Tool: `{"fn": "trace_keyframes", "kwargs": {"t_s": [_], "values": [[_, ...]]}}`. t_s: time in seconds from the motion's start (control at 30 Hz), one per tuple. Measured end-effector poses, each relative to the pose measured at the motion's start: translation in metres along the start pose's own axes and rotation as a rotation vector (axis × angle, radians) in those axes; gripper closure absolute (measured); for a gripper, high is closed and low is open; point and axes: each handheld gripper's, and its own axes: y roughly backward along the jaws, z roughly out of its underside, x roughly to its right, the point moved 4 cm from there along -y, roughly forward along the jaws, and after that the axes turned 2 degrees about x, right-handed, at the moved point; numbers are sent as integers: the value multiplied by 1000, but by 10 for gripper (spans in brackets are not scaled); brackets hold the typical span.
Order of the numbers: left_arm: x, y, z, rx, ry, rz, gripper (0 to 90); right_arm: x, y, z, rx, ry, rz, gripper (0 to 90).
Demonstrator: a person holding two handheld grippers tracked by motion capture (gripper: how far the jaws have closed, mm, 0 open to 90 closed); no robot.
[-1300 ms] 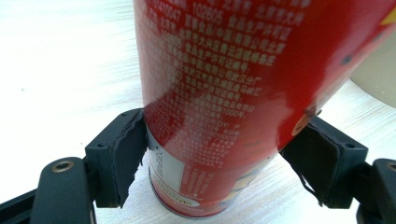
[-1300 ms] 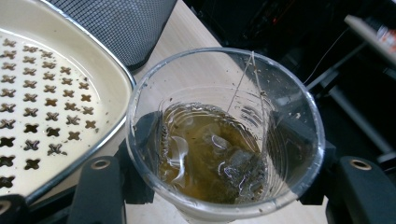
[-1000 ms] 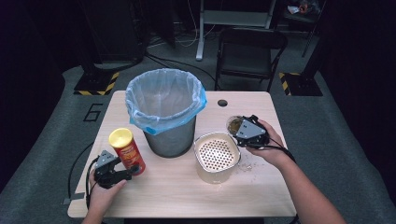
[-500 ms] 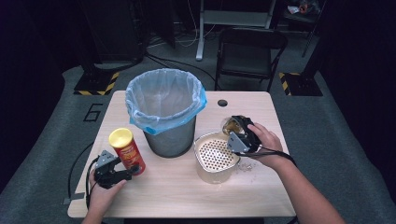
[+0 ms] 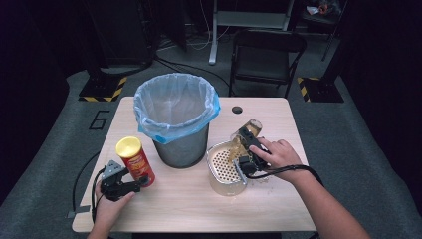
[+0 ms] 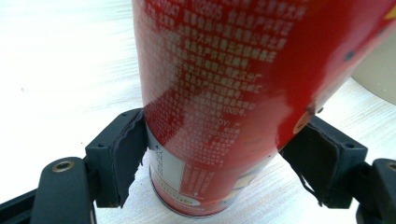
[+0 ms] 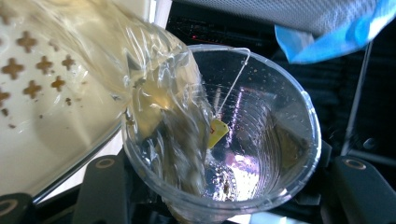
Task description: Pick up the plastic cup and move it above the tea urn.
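Clear plastic, the cup [image 7: 233, 140] lay tipped on its side in the right gripper [image 5: 247, 149], jaws closed on its wall, its long axis near level and its mouth aimed at the perforated strainer bowl [image 5: 225, 168], yellowish tea [image 7: 163, 116] streaming out. The left gripper [image 5: 130, 183] clamped the upright red can [image 6: 224, 93], standing near the table's [image 5: 199, 209] front left beside the bin [image 5: 176, 117].

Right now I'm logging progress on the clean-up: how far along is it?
Done: nothing shows in the blue-lined metal bin. In hand: the right claw tips a clear plastic cup, pouring yellowish tea into the white perforated strainer bowl; the left claw grips the red crisp can. Left: probably binning cup and can.
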Motion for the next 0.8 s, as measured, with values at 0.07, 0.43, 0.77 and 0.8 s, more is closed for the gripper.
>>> {"fn": "trace_keyframes", "kwargs": {"t_s": [0.07, 0.43, 0.77, 0.8], "values": [[0, 0, 0, 0, 0, 0, 225, -2, 2, -3, -1, 56, 21, 392], [0, 0, 0, -1, -4, -2, 224, 6, 6, -7, -9, 310, 71, 393], [0, 0, 0, -4, -4, -2, 224, 8, 9, -8, -1, 331, 90, 393], [0, 0, 0, -4, -5, -2, 224, 8, 9, -8, 4, 341, 92, 393]]}}
